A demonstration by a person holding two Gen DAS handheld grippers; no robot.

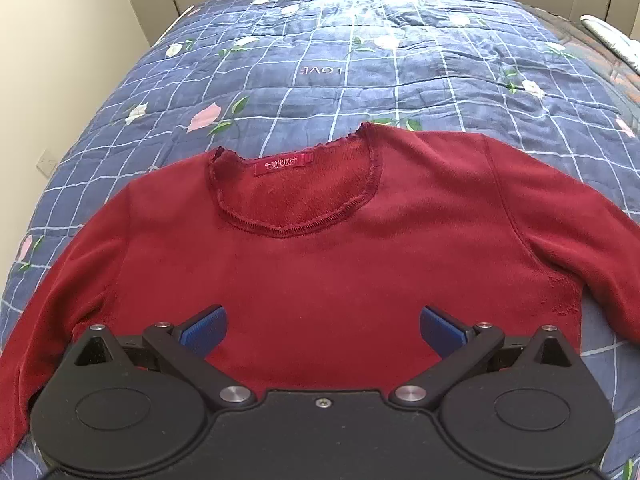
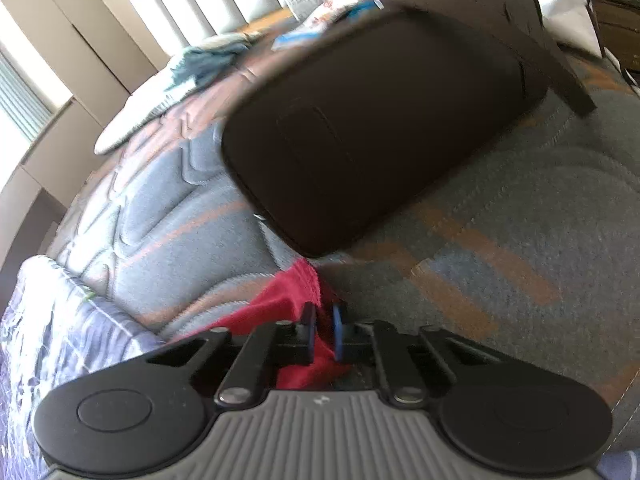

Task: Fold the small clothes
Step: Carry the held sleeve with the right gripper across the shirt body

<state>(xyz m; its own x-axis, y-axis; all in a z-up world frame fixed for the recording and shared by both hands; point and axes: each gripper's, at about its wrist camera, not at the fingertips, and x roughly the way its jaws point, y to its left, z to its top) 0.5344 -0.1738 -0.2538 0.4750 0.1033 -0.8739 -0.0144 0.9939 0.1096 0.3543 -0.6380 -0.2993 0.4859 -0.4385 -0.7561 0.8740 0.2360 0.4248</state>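
Observation:
A small dark red sweater [image 1: 328, 264] lies flat on the blue checked quilt [image 1: 340, 64], neckline away from me, sleeves spread to both sides. My left gripper [image 1: 323, 330] hovers over the sweater's lower body with its blue pads [image 1: 204, 334] wide apart and nothing between them. In the right wrist view, my right gripper [image 2: 322, 330] is shut on a bunch of red sweater fabric [image 2: 294, 292], which sticks out between and beyond the narrow fingers. The rest of the garment is hidden from that view.
A large black case [image 2: 380, 120] lies on the grey and orange quilted cover [image 2: 500, 240] just beyond the right gripper. Light cloths [image 2: 168, 92] are piled further back. Cream cupboards [image 1: 80, 20] stand beyond the bed's far left edge.

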